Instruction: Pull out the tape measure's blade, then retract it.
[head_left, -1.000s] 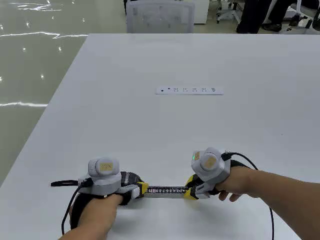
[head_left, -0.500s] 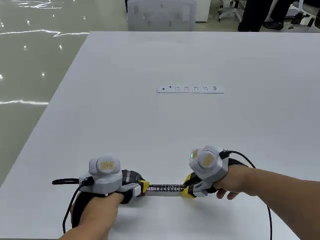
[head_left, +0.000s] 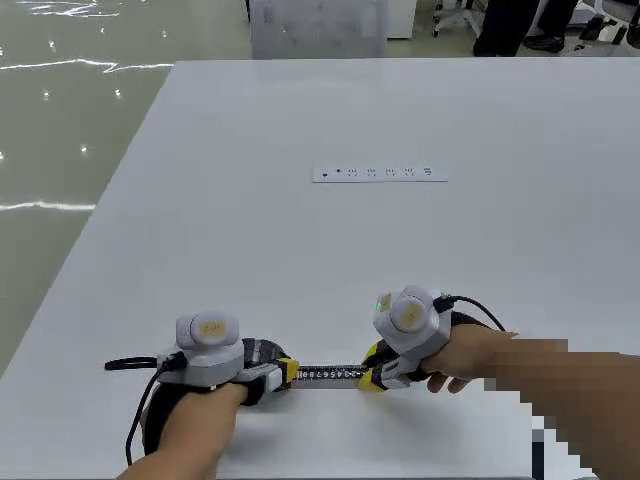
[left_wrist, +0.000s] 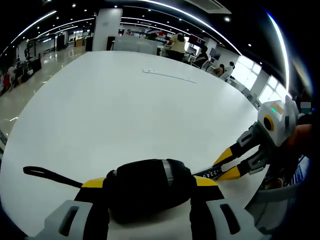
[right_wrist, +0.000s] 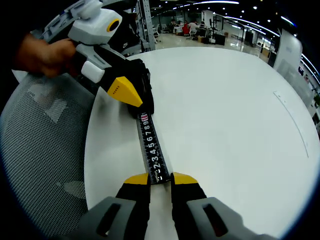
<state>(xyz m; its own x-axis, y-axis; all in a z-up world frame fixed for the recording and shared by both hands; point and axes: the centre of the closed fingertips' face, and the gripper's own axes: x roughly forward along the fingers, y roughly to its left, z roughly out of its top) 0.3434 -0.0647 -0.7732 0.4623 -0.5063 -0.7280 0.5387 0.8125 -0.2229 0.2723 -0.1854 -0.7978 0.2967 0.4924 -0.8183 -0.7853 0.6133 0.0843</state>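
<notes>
At the near edge of the desk (head_left: 400, 260), the tape measure (left_wrist: 147, 190) is clamped across its black case by the left tongs (head_left: 285, 373), spread just case-wide, and the tip of the blade (right_wrist: 149, 142) is pinched to its right by the almost closed right tongs (right_wrist: 160, 178). Only a short length is out, so an early pull or a late return is judged; the tip should be guided straight along the blade.

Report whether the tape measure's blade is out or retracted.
Out, partly: a numbered stretch of blade runs from the case in the left gripper to the right gripper pinching its end.
</notes>
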